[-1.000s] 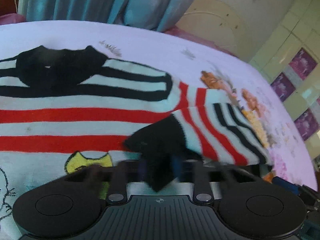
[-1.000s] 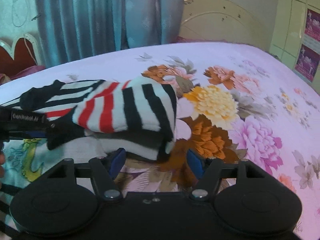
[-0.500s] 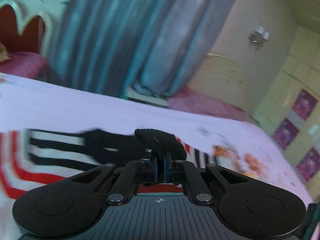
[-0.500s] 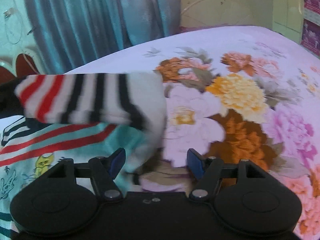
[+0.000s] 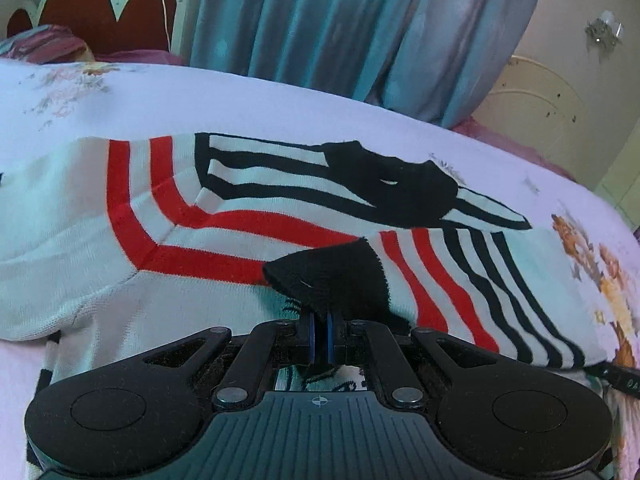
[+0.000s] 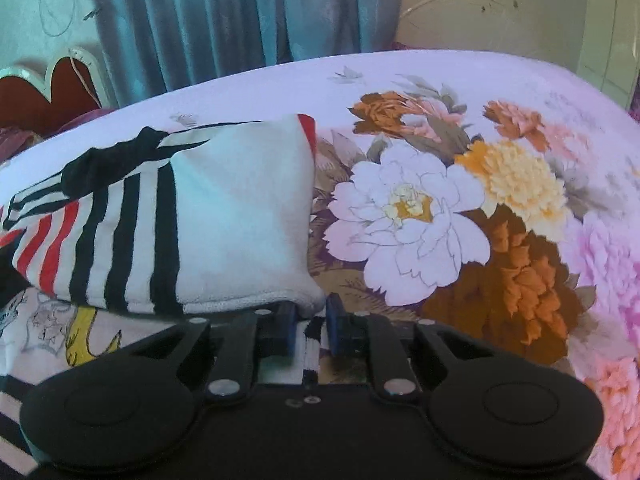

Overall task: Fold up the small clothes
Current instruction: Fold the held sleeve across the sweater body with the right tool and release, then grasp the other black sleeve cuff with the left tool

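Where the left gripper (image 5: 319,338) sits, we note its blue pads pressed nearly together on the black cuff (image 5: 334,280) of a sleeve, clenched on that fabric. Just ahead of it, the striped sweater (image 5: 168,216) lies spread on the bed sheet (image 5: 280,108): red bands nearest, then black-and-white bands, then the black collar (image 5: 392,188) farther off. To the right of the cuff, the sleeve (image 5: 492,280) runs out with red and black stripes, folded over the sweater's body.

At the right gripper (image 6: 311,326), we see the pads close together with a thin edge of striped knit between them; we judge it pinched on the sweater (image 6: 236,216), though the contact is partly hidden by the white fold lying just above the fingers. That fold rests immediately ahead and to the left. To the right, the sheet's printed flowers (image 6: 408,216) spread out. Beyond the bed hang blue curtains (image 6: 224,12).
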A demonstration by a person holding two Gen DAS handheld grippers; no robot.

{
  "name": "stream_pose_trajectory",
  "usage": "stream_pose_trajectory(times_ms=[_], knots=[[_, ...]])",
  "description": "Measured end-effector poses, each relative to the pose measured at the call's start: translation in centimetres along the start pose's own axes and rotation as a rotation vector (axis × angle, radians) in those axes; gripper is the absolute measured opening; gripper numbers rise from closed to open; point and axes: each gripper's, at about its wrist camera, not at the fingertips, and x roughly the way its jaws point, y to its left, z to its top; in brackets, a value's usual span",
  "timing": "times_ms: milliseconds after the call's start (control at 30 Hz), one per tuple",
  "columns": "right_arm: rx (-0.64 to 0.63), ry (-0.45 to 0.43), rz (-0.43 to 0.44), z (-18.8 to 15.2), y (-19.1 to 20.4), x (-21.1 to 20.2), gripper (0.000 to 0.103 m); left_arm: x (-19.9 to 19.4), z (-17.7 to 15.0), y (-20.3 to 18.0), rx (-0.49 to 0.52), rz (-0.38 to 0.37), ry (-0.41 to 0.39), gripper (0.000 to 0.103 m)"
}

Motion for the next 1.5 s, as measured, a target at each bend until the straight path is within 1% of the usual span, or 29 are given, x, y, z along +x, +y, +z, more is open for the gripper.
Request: stream_pose_trajectory(times_ms=[67,100,133,167,200,233,267,300,367,467,567,667,700,800,833,867,900,933,1000,1033,1067,1133,1167,1233,1300,1333,1367,1433,1500], knots=[[-0.007,0.013,0.012,0.1,-0.1,-0.3,0.023,-0.3,0.0,0.0,0.007,0.017,-0.006,0.005],[0.004,0.018,0.031,0.1,-0.5,-0.7,0.028,-1.4,0.1,0.1,0.006,0.036,-0.018,0.005],[0.02,0.021,0.048,0.1,-0.9,-1.2,0.041,-2.1,0.4,0.2,0.003,0.048,-0.029,0.005],[0.031,0.015,0.061,0.2,-1.3,-1.9,0.049,-2.7,0.7,0.4,-0.001,0.051,-0.035,0.005],[0.037,-0.008,0.066,0.3,-1.6,-2.7,0.063,-3.3,0.9,0.4,-0.005,0.05,-0.044,0.005],[0.039,-0.039,0.066,0.4,-1.7,-3.5,0.066,-3.8,1.1,0.3,-0.006,0.043,-0.057,0.005],[0.039,-0.07,0.07,0.8,-1.9,-4.2,0.065,-4.2,1.4,0.1,-0.001,0.032,-0.067,0.005],[0.04,-0.087,0.078,1.4,-2.0,-4.4,0.062,-4.2,1.6,-0.5,0.015,0.017,-0.07,0.005],[0.054,-0.083,0.093,2.9,-2.3,-3.4,0.059,-3.6,2.0,-2.0,0.052,-0.016,-0.062,0.005],[0.079,-0.064,0.102,5.1,-2.6,-0.8,0.059,-1.6,2.2,-3.7,0.068,-0.05,-0.035,0.005],[0.108,-0.043,0.121,6.7,-2.7,2.0,0.059,0.7,1.9,-4.7,0.097,-0.025,-0.004,0.006],[0.14,-0.01,0.144,8.1,-2.8,4.7,0.059,2.2,1.5,-4.0,0.081,0.002,0.012,0.006],[0.149,-0.004,0.151,8.7,-2.8,5.7,0.056,2.3,1.3,-3.6,0.07,-0.002,0.013,0.005],[0.178,0.023,0.182,10.1,-2.6,8.1,0.035,2.5,1.3,-2.9,0.034,-0.013,0.02,0.005],[0.188,0.034,0.193,10.5,-2.6,8.8,0.032,2.6,1.3,-2.9,0.038,-0.01,0.02,0.005],[0.206,0.045,0.2,10.8,-2.6,9.3,0.031,2.6,1.2,-3.0,0.047,-0.006,0.017,0.005],[0.225,0.05,0.206,10.9,-2.6,9.6,0.022,2.7,1.1,-3.2,0.059,-0.002,0.012,0.005],[0.203,0.044,0.19,11.1,-2.3,9.8,0.013,2.7,1.1,-3.3,0.069,0.001,0.009,0.005],[0.127,0.018,0.129,10.9,-1.9,9.7,0.011,2.6,1.1,-3.5,0.077,0.008,0.007,0.005],[0.124,0.018,0.126,10.8,-2.0,9.8,0.011,2.5,1.1,-3.7,0.087,0.017,0.008,0.005],[0.11,0.016,0.116,10.9,-1.8,9.6,0.012,2.3,1.2,-3.9,0.099,0.026,0.006,0.005],[0.071,-0.008,0.055,10.9,-1.3,9.1,0.021,2.0,1.2,-4.3,0.123,0.041,0.0,0.006],[0.061,-0.012,0.048,11.0,-1.2,8.8,0.021,1.9,1.2,-4.3,0.128,0.043,-0.001,0.006],[0.027,-0.041,0.059,10.9,-0.6,7.5,0.024,1.9,1.3,-4.1,0.126,0.041,-0.003,0.006],[-0.011,-0.077,0.1,10.5,0.4,6.3,0.028,2.3,1.3,-3.9,0.12,0.049,-0.003,0.006],[-0.043,-0.078,0.12,10.1,1.1,5.9,0.031,2.6,1.3,-3.8,0.115,0.051,-0.003,0.006],[-0.083,-0.069,0.131,9.7,1.8,5.9,0.032,2.8,1.4,-3.7,0.111,0.053,-0.005,0.006],[-0.155,-0.029,0.085,8.5,2.7,6.8,0.031,2.8,1.5,-3.6,0.104,0.054,0.003,0.006],[-0.132,-0.03,0.084,8.5,2.2,6.6,0.031,2.3,1.7,-3.8,0.103,0.072,0.018,0.006]])
